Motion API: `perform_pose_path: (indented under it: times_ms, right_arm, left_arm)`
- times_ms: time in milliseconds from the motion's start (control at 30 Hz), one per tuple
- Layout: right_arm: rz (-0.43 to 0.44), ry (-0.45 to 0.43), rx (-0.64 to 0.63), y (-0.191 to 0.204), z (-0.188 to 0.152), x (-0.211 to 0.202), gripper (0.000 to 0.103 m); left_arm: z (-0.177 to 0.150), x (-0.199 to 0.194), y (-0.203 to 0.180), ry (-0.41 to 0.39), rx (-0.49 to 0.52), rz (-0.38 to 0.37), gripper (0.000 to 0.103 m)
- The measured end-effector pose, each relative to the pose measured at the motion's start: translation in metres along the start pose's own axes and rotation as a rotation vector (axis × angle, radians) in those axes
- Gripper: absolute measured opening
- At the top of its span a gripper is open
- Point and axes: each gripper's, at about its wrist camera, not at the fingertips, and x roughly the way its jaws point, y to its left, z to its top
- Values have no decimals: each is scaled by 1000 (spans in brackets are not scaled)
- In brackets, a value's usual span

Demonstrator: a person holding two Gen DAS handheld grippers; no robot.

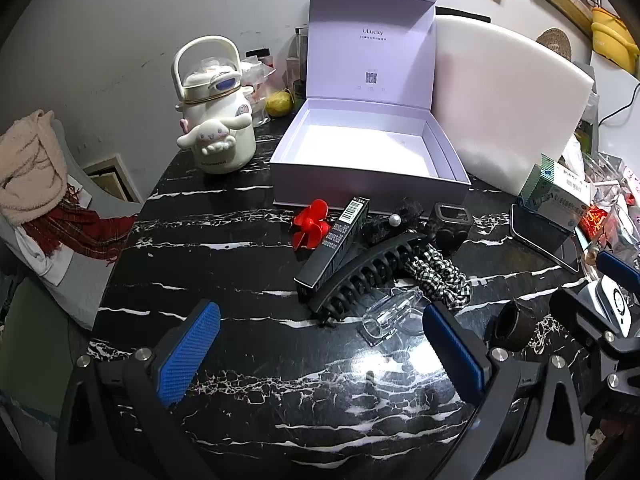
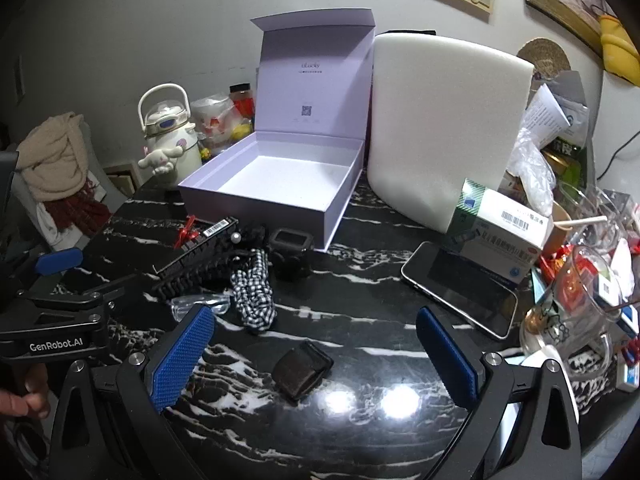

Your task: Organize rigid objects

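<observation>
Hair clips and small black items (image 1: 362, 276) are lying mid-frame before the open white box (image 1: 372, 160); both grippers' fingers (image 1: 188, 354) (image 2: 182, 354) are gaping wide, holding nothing.

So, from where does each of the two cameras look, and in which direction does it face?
Left wrist: sits on the left tongs, low over the black marble table, facing the open white box and the black hair claw; both blue pads show, and the right tongs at the right edge.
Right wrist: sits on the right tongs, further right, facing the same box with a dark band between its pads; the left tongs and a thumb show at the left edge.
Shared: box, claw, kettle-shaped jug, phone.
</observation>
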Motion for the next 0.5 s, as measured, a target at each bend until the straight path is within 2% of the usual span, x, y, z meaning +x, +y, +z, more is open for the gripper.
perform_pose_path:
  times_ms: [300,500]
  right_arm:
    - [19,41,8,1,-7,11,101]
    - [42,76,12,1,-8,27,97]
  left_arm:
    - [-7,12,3,31,-8,-3,103]
    - [-7,25,7,53,-15,-9,103]
